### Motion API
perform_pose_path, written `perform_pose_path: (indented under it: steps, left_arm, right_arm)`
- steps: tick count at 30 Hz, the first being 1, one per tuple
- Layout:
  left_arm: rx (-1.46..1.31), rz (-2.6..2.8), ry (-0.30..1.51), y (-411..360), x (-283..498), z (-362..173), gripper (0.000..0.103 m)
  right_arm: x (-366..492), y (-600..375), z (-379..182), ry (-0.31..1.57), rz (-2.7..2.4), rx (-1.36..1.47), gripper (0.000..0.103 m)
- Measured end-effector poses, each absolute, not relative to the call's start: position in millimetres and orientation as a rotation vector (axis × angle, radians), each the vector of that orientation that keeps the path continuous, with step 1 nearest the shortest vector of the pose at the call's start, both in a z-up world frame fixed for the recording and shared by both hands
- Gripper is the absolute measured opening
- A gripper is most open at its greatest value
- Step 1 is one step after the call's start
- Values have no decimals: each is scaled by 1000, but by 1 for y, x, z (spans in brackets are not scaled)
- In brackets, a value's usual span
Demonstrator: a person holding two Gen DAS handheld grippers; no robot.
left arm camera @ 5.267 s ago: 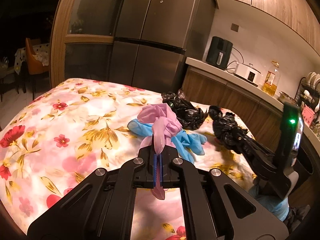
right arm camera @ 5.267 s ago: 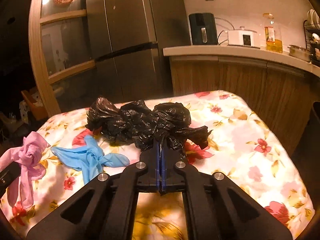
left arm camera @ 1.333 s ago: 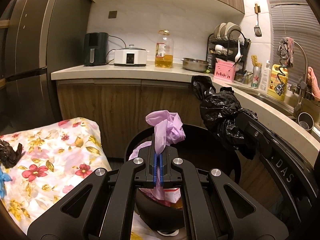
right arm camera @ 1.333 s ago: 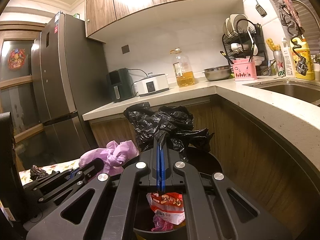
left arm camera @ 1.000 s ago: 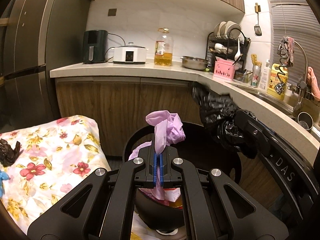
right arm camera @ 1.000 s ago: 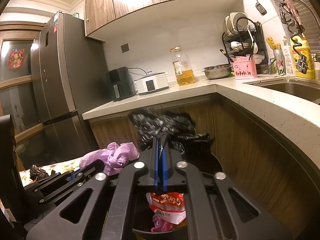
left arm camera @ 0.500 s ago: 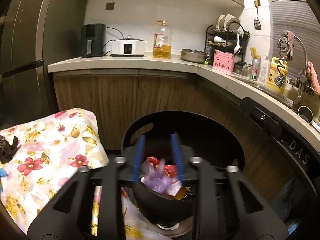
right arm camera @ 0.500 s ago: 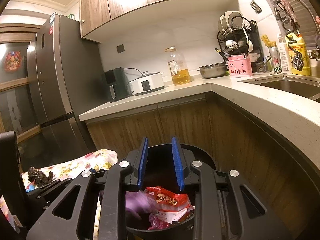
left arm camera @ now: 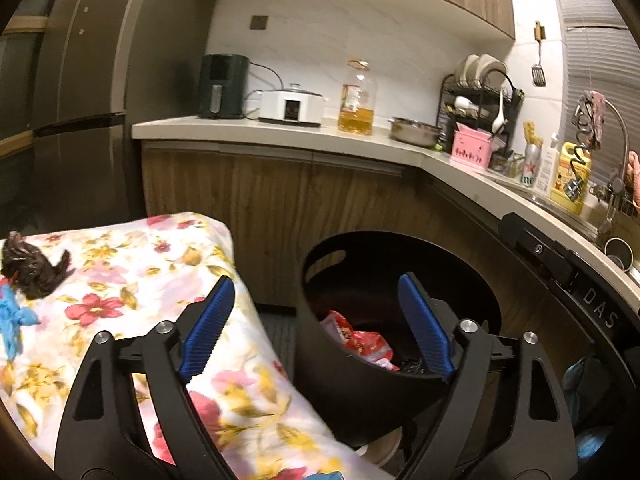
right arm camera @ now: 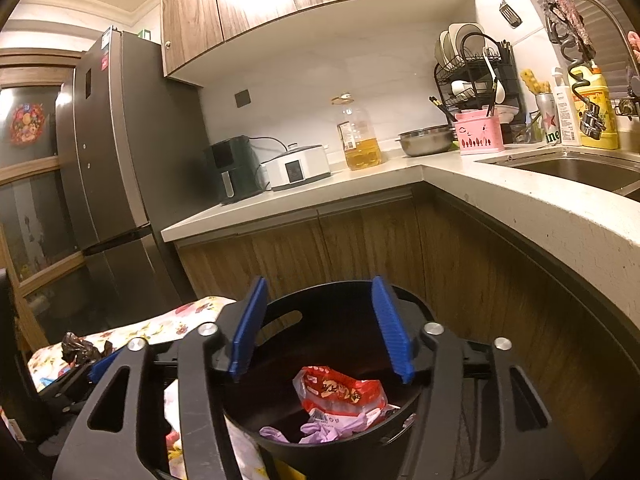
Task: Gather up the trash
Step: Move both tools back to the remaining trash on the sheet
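A round black trash bin stands on the floor beside the flowered table. Inside it lie a red snack wrapper and the purple glove. My left gripper hovers over the bin's near rim, its jaws opening wide with nothing between them. Above the bin, my right gripper also has its jaws opening and holds nothing. On the table a crumpled black bag and a blue glove lie at the left.
Wooden cabinets under a pale L-shaped counter close in behind and to the right of the bin. The counter carries an air fryer, a cooker, an oil bottle, a dish rack and a sink. A tall fridge stands left.
Both grippers opened. The purple glove dropped from the left one and the black bag from the right one into the bin. The left gripper shifted leftward, toward the table.
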State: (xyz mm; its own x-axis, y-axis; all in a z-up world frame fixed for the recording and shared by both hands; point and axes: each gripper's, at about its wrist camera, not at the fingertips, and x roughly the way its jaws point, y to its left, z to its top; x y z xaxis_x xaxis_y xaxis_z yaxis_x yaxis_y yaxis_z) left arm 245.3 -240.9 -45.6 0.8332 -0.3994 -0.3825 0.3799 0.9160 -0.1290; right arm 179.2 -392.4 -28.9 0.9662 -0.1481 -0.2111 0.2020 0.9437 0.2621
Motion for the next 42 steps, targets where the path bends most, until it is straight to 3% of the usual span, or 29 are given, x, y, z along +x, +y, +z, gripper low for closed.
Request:
perform_pose_path:
  steps: [6, 9, 16, 42]
  left_arm:
    - [-64, -326, 385, -209, 231, -41, 88]
    - [-66, -289, 369, -193, 225, -39, 91]
    - [-86, -206, 349, -154, 216, -36, 96]
    - [-124, 90, 371, -15, 212, -45, 97]
  right_arm:
    - [175, -382, -28, 183, -184, 291, 80]
    - [173, -375, -28, 182, -174, 298, 84]
    - [170, -352, -27, 178, -153, 287, 86]
    - [191, -233, -24, 209, 23, 223, 87]
